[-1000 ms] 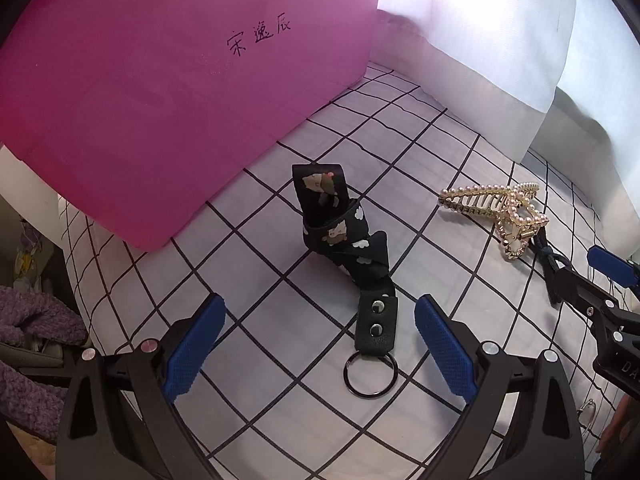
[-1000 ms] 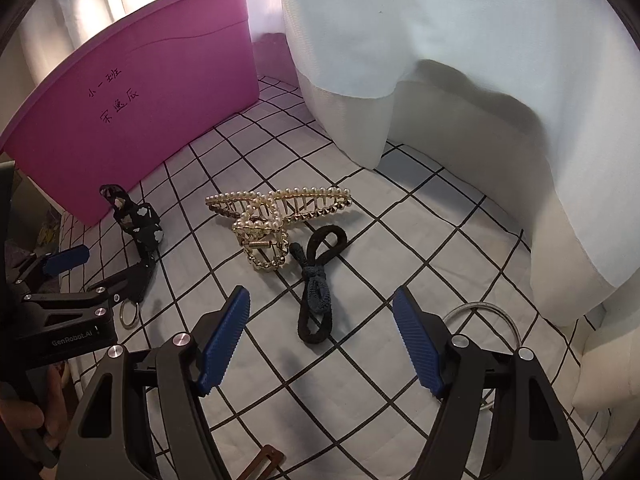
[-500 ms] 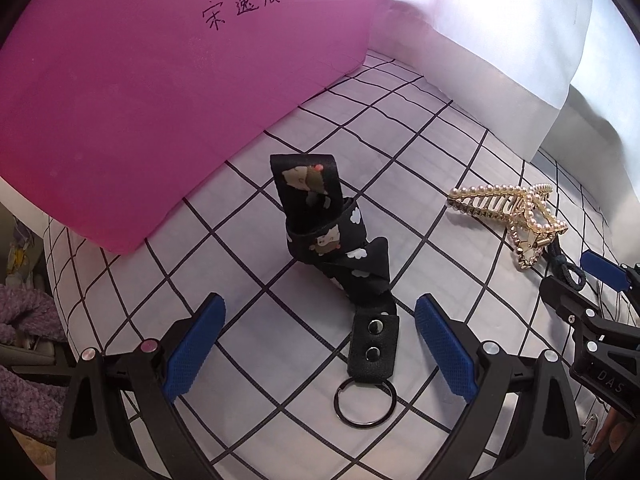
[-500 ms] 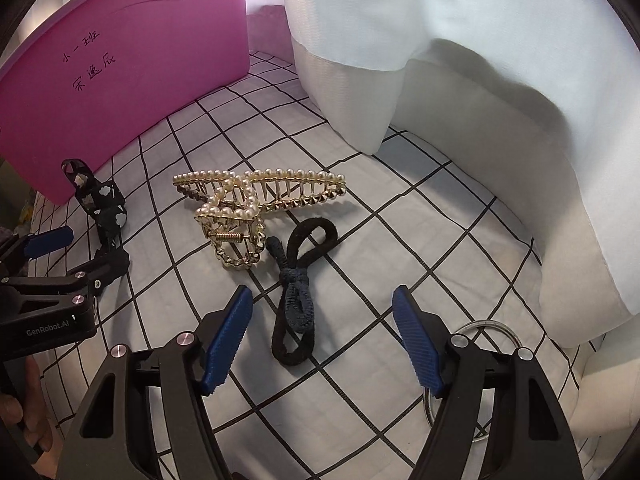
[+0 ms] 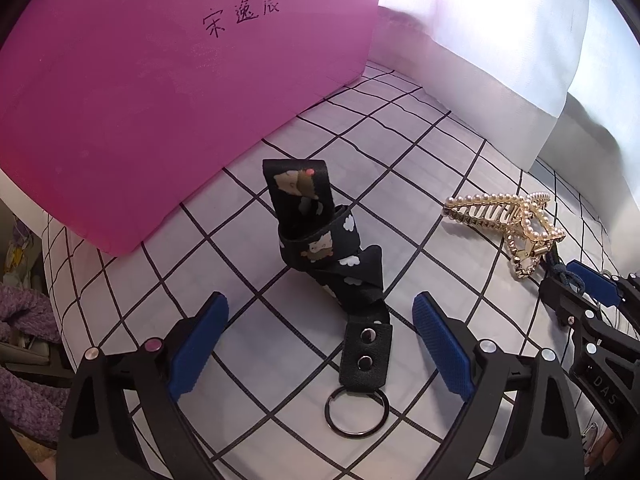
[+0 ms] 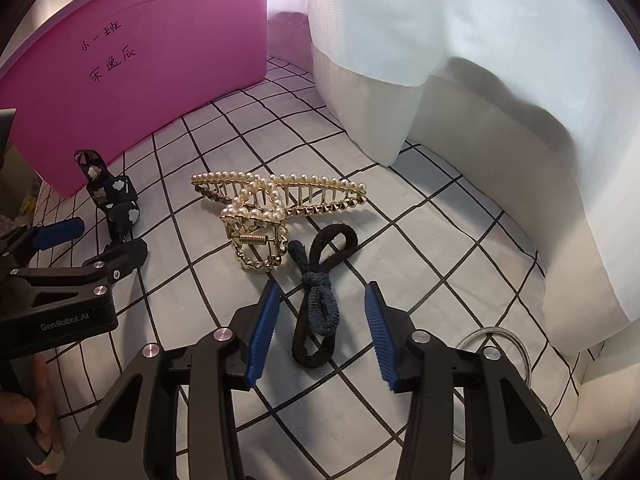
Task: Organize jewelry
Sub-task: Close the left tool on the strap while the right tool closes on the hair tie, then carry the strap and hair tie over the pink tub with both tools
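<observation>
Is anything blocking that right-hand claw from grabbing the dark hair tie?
Nothing visible does. The hair tie already lies between the right gripper's closing jaws, with the pads not yet touching it. The pearl hair claw lies just beyond the tie, outside the jaws.

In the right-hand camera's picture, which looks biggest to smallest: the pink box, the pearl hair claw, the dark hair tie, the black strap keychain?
1. pink box, by far.
2. pearl hair claw.
3. dark hair tie, which looks close to the claw and lies nearer the camera, so that order is unsure.
4. black strap keychain, farthest off and partly hidden.
</observation>
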Action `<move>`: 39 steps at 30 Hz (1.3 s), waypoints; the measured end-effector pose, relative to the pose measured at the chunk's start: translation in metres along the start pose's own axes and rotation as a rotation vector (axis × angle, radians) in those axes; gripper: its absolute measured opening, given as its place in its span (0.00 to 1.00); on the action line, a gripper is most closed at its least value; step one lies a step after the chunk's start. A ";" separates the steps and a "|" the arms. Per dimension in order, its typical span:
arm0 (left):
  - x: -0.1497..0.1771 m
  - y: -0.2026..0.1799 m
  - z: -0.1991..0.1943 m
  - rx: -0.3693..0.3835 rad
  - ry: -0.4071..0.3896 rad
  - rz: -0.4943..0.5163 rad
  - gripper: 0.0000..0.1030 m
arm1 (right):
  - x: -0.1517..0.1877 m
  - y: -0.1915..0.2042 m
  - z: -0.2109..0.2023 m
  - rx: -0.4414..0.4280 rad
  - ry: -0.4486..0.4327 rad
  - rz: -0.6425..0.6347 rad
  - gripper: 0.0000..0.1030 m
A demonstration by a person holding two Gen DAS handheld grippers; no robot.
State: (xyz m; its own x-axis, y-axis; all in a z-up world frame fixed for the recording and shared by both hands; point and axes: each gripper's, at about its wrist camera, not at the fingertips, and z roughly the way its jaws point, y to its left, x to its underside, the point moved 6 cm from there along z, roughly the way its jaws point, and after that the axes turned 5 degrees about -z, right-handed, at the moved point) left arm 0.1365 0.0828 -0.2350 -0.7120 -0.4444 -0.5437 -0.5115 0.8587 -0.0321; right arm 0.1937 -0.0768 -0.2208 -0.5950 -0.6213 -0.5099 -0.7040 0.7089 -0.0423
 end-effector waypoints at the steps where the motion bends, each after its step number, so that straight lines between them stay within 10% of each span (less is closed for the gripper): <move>1: 0.002 -0.001 -0.004 0.004 0.000 0.005 0.77 | 0.000 0.001 0.000 0.003 0.001 -0.003 0.16; 10: 0.005 -0.022 -0.015 0.043 0.028 0.097 0.20 | 0.006 -0.010 -0.013 -0.046 -0.011 0.065 0.12; 39: 0.006 0.000 -0.135 0.153 -0.070 0.048 0.20 | 0.019 -0.026 -0.133 -0.118 -0.151 0.121 0.12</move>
State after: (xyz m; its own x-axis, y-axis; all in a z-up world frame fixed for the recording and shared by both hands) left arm 0.0672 0.0455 -0.1251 -0.6961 -0.3874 -0.6045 -0.3945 0.9098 -0.1287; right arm 0.1487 -0.1518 -0.1149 -0.6192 -0.4707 -0.6285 -0.6770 0.7255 0.1236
